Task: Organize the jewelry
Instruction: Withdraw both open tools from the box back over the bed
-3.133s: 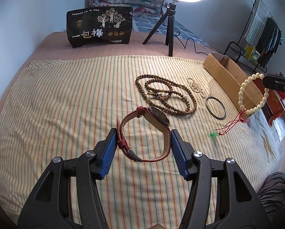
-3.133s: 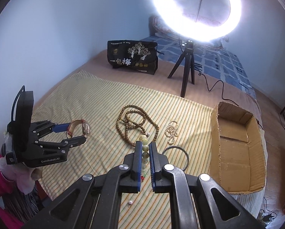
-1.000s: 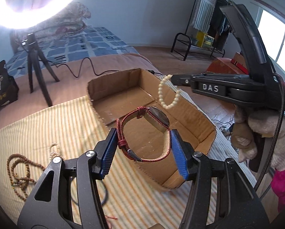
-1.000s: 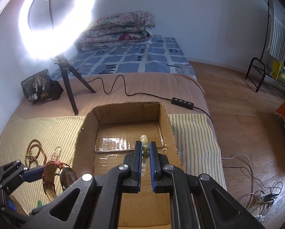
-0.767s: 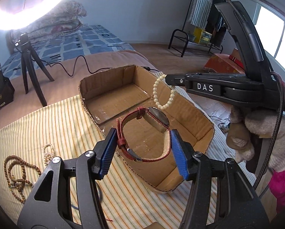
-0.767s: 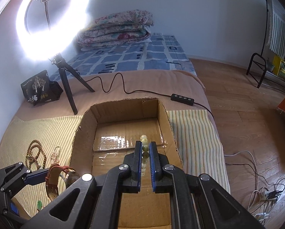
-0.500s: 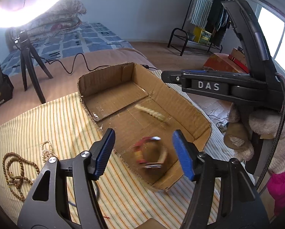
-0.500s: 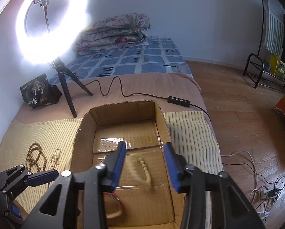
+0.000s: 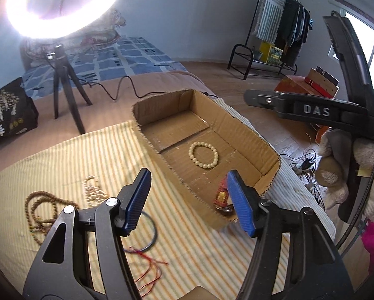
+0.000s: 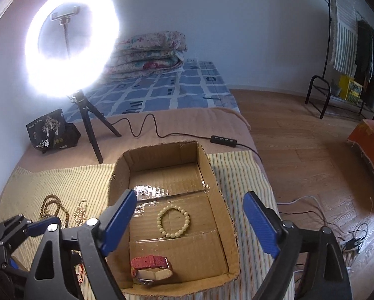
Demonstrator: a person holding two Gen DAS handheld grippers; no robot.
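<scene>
Cardboard box (image 10: 222,195) | pearl bracelet (image 10: 173,221), red watch (image 10: 150,266) inside | right tool (image 10: 189,222) opening, empty

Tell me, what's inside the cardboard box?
Inside the cardboard box lie a white bead bracelet and a red-strapped watch. The left side of the box's floor is covered by the right gripper's finger, so that part stays unseen.

Ring light (image 10: 71,40) blown out w/ glare, room bright, fisheye warp at edges, slight blur.

Bracelet (image 10: 173,221) and watch (image 10: 150,266) in box (image 10: 218,175); necklaces (image 10: 54,211) left of box
</scene>
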